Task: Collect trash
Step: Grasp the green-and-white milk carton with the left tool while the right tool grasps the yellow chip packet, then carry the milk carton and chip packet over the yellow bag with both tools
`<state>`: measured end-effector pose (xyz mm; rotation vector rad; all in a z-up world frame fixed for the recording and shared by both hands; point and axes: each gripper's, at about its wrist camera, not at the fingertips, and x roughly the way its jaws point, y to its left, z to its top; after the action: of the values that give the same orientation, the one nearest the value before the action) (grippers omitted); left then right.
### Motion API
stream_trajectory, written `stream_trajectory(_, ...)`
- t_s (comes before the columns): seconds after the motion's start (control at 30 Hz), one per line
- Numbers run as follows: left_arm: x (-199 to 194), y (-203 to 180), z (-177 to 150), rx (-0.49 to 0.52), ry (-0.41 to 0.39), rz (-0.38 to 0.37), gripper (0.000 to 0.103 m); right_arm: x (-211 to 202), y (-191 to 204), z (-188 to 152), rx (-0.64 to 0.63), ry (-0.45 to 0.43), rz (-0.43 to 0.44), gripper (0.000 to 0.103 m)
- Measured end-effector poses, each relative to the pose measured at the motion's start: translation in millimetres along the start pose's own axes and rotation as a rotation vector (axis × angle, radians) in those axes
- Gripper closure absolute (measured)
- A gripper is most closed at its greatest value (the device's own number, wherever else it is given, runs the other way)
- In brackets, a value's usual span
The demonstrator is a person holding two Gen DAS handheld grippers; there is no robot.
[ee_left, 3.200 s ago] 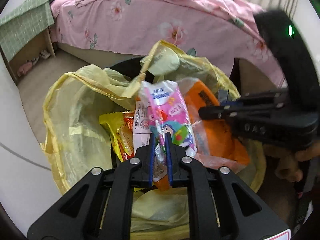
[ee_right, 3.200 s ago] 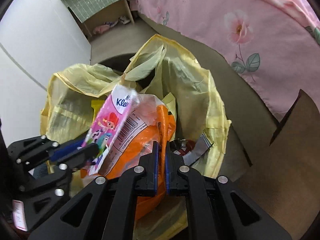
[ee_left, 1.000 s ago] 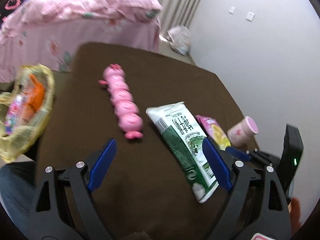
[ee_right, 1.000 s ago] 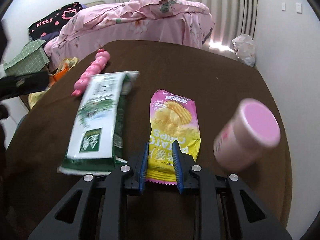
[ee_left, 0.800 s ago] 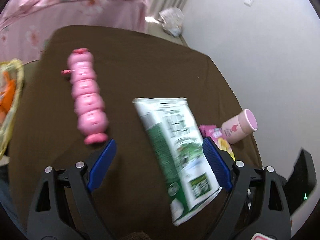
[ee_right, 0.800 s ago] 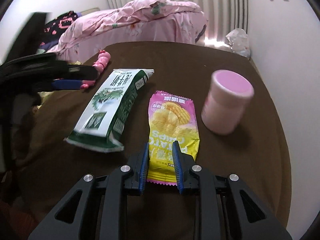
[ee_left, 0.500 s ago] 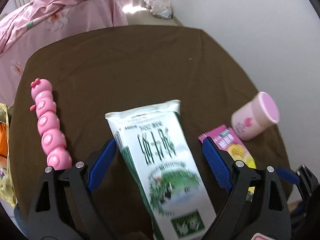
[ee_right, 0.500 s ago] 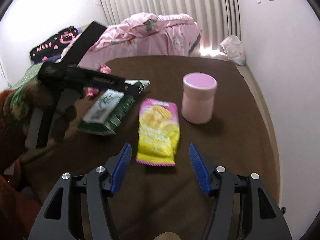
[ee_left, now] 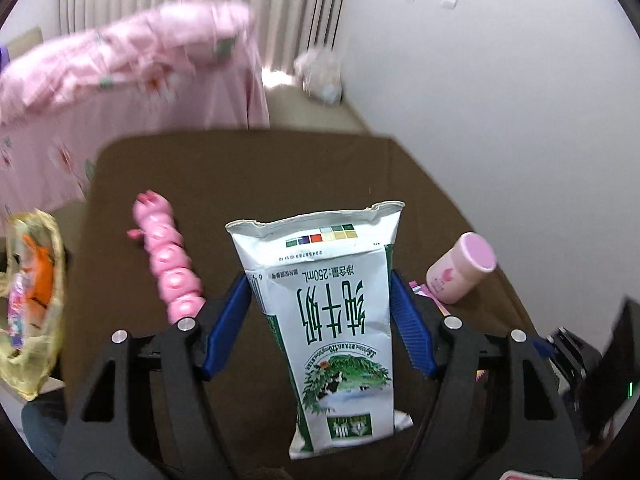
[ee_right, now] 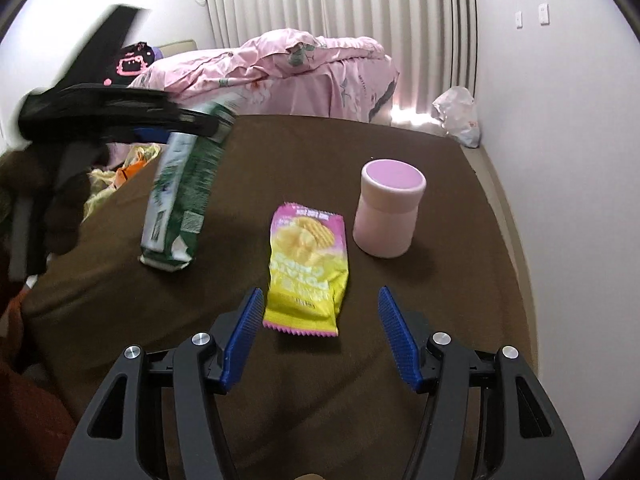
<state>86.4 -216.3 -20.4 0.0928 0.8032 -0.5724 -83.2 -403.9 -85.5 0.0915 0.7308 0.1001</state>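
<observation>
Green-and-white, the milk carton stands tilted on the brown table, its torn top end raised and its base on the cloth. Around the carton the left gripper is spread wide, blue pads at either flank, contact too close to judge. Left of the carton lies a pink caterpillar toy, and further left, off the table edge, sits the yellow trash bag. Right of the carton lies a yellow-and-pink chip packet, flat, with a pink cup just beyond. The right gripper is spread wide, empty, just short of the packet.
</observation>
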Motion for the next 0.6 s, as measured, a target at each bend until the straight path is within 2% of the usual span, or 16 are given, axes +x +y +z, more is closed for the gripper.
stream_trajectory(0.07, -19, 0, -10, 0.026, -0.052, 0.022, 0.037, 8, -4, 6, 0.04, 0.002, 0.032, 0.046)
stream_trajectory(0.17, -32, 5, -16, 0.018, -0.073, 0.027, 0.038, 24, -11, 12, 0.11, 0.012, 0.05, 0.046)
stream_trajectory(0.23, -35, 17, -14, 0.004, -0.079, 0.032, 0.038, 37, -13, 14, 0.135, 0.055, 0.037, 0.047)
stream_trajectory(0.33, -42, 23, -15, -0.005, -0.098, 0.046, 0.038, 52, -6, 12, 0.113, 0.136, 0.017, 0.057)
stream_trajectory(0.37, -44, 22, -17, -0.007, -0.103, 0.048, 0.038, 53, -2, 11, 0.098, 0.135, 0.004, 0.06)
stream_trajectory(0.43, -50, 28, -19, -0.016, -0.112, 0.05, 0.038, 51, 5, 11, 0.076, 0.143, 0.013, 0.074)
stream_trajectory(0.47, -53, 31, -20, -0.025, -0.116, 0.05, 0.038, 48, 6, 12, 0.079, 0.13, 0.02, 0.084)
stream_trajectory(0.53, -59, 33, -22, -0.036, -0.124, 0.048, 0.038, 39, 10, 16, 0.071, 0.099, 0.041, 0.091)
stream_trajectory(0.6, -67, 37, -24, -0.041, -0.141, 0.053, 0.038, 29, 16, 22, 0.057, 0.071, 0.055, 0.092)
